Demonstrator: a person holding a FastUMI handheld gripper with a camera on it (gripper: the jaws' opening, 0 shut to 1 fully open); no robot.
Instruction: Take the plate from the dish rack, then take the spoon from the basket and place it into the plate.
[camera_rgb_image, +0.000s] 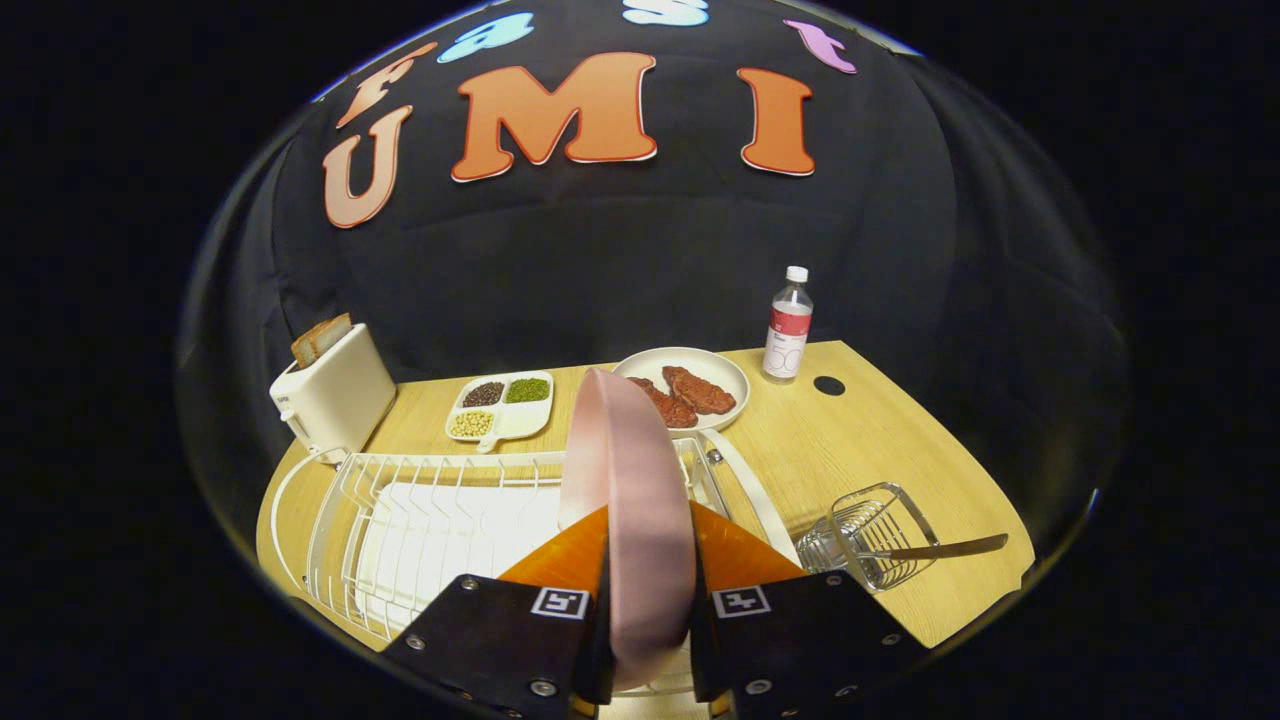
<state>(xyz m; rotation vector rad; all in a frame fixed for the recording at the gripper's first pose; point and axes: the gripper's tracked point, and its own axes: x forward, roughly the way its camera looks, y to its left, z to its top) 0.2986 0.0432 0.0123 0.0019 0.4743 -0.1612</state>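
Observation:
A pink plate (630, 500) stands on edge between my two fingers, and my gripper (648, 560) is shut on its rim. The plate is above the white wire dish rack (430, 520), which sits on the wooden table just ahead of the fingers. To the right of the fingers lies a small wire basket (870, 535) on its side, with a metal spoon (945, 547) sticking out of it toward the table's right edge. The lower part of the plate is hidden between the fingers.
Beyond the rack stand a white toaster (335, 400) with bread, a divided white dish (500, 405) of beans, a white plate (725, 375) with meat pieces, and a water bottle (788, 325). Bare wooden table (850, 450) lies between the meat plate and the basket.

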